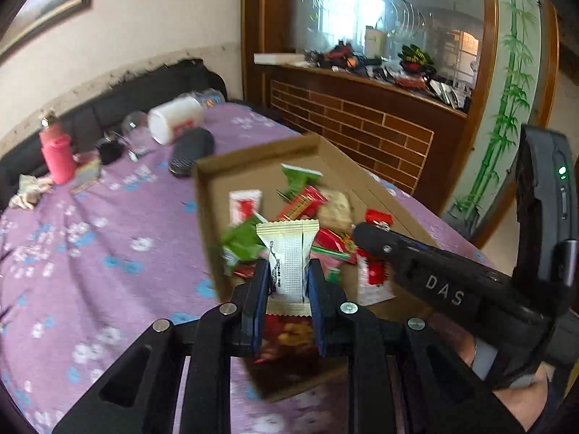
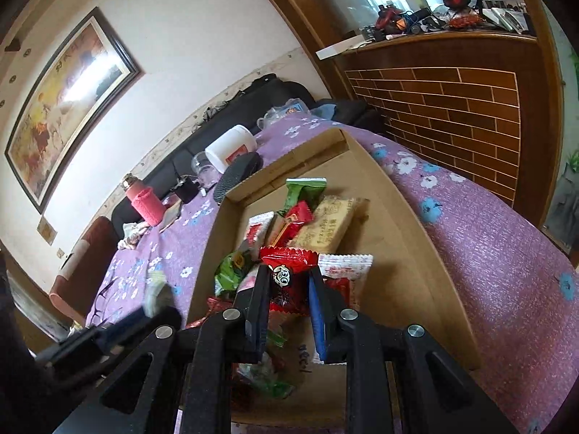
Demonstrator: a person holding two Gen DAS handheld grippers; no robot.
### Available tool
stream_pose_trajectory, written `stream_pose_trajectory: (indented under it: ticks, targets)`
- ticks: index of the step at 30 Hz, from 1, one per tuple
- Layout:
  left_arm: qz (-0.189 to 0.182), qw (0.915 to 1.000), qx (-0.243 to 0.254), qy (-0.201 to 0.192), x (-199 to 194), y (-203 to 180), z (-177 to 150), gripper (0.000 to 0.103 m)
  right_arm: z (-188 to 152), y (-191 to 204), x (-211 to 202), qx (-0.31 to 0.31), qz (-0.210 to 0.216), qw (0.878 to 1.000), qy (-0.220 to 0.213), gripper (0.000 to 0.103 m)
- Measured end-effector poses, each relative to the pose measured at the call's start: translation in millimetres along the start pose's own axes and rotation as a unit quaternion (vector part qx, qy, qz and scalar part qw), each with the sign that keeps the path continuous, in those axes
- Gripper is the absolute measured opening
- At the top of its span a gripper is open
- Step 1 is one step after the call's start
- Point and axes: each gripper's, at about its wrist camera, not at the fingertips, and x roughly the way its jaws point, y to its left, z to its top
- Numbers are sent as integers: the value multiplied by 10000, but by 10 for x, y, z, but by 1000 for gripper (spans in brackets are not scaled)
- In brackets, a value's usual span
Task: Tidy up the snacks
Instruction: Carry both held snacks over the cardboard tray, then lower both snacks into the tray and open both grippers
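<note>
Over the cardboard tray (image 1: 362, 177) on the purple flowered surface (image 1: 108, 235), both claws hold one wrapped snack each.

Left claw (image 1: 288, 275): clamped on a white sachet (image 1: 289, 253), pads on its two long edges around mid-body. Long axis runs straight out along the fingers; far crimped seal points away from the camera, near seal sits back between the jaws. Back seam and print face the lens. The sachet is up in the air over the near end of the tray, not touching the pile.

Right claw (image 2: 287, 289): closed on a red packet (image 2: 289, 271) with a cartoon face. Jaws pinch the body; the top crimp flares wide above the fingertips. Long axis again roughly along the fingers, though the wrapper is crumpled so that's approximate. It hangs just over the pile.

Remaining snacks (image 2: 307, 217) lie loose mid-tray: green, red, white wrappers and one beige bar, all at mixed angles, overlapping.

Handling judgement:
- Light, so weight isn't the issue.
- Film wrappers look slick and crinkly; they deform, so a grip on a crimped end likely slips or twists.
- Take them across the short width at the filled middle, as both are held now.
- Contents may be brittle; moderate squeeze only.
- The beige bar looks stiffest; grab it across its narrow side.

Sorting destination isn't visible. Clutter at the far end of the surface (pink bottle (image 1: 56, 155), white tub (image 1: 173, 119)) is well clear of the tray.
</note>
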Motion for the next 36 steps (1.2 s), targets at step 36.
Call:
stream_pose_trajectory:
  ticks: [36]
  targets:
    - [78, 9992, 375, -145, 241, -31, -330, 41, -100, 109, 186, -430, -775, 9955, 337, 48]
